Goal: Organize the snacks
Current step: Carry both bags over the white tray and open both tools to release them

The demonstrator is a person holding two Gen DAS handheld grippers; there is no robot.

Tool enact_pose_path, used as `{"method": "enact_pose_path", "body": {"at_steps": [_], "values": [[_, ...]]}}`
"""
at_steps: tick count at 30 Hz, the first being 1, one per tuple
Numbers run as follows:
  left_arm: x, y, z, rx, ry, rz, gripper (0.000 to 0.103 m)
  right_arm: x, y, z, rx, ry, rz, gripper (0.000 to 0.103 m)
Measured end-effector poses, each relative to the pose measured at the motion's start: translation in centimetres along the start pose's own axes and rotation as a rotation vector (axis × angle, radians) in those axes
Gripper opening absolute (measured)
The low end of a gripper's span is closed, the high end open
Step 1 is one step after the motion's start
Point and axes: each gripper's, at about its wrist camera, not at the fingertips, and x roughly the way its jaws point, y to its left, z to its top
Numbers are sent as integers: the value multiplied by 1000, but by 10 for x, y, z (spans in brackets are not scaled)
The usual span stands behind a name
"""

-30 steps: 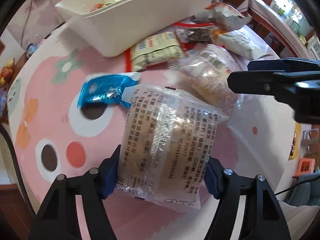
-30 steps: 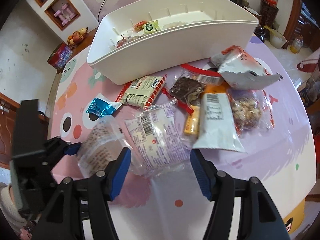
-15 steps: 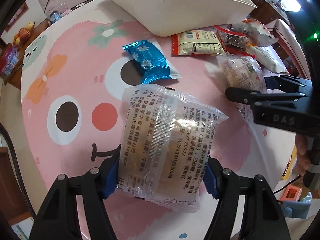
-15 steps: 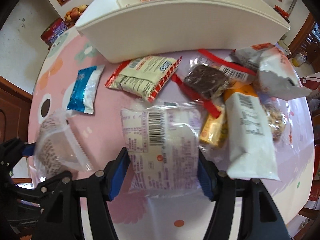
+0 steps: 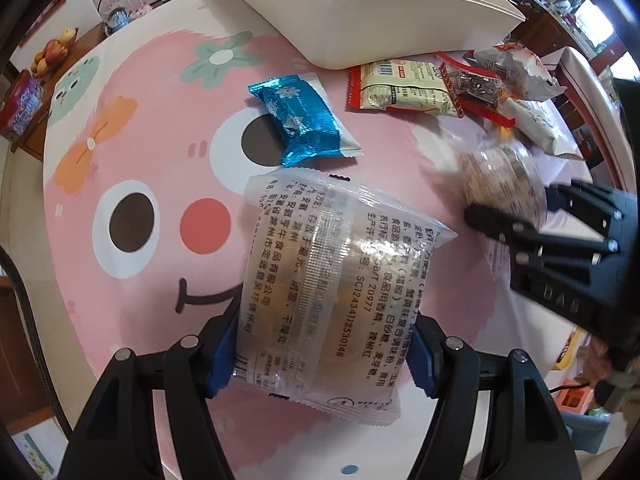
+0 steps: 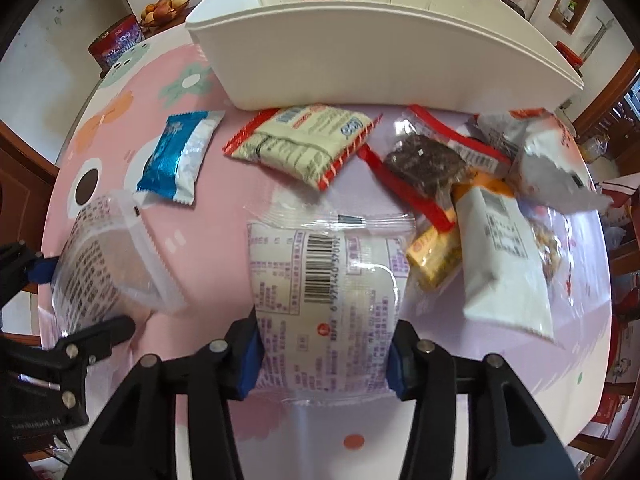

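My left gripper (image 5: pixel 322 354) is shut on a clear-wrapped round cake (image 5: pixel 324 280) and holds it above the pink table. That cake also shows at the left of the right wrist view (image 6: pixel 108 264). My right gripper (image 6: pixel 322 360) is shut on a white and purple barcoded cake packet (image 6: pixel 328 296) that lies low over the table; it also shows, blurred, in the left wrist view (image 5: pixel 500 184). The white bin (image 6: pixel 380 60) stands at the back of the table, with a few snacks inside. A blue foil snack (image 5: pixel 300 118) lies between me and the bin.
Loose snacks lie in front of the bin: a red-edged cream packet (image 6: pixel 304 144), a dark bar in red wrap (image 6: pixel 424 164), a yellow bar (image 6: pixel 434 252), a white packet (image 6: pixel 504 256) and a grey-white bag (image 6: pixel 548 168). A fruit bowl (image 6: pixel 164 8) and red tin (image 6: pixel 116 40) stand beyond the table.
My right gripper has closed on the barcoded packet. My left gripper has drawn back from the bin with its cake, so more of the table shows.
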Motion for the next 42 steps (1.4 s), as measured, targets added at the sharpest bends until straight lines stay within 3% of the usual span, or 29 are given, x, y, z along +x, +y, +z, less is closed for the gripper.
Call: {"method": "enact_pose_path", "body": {"at_steps": [10,21,28,33,42], "values": [[-50,-44,8,44,-90,-52,68,-46,-11,-18,33,-33,-10,49],[-125,-69,35,88,-255,-136,68,-150,-28,2,95,-199,-93,49],[-171,-70,47,97,-358,-154,69,-212,-47,22,138,-300,-97,49],[-199,-71,65,81,-435,-128,69,-252,-59,45,125,-385,-110,49],[-233,-86,126,15,-524,7,69,-283,-93,107,60,-494,-74,49]]}}
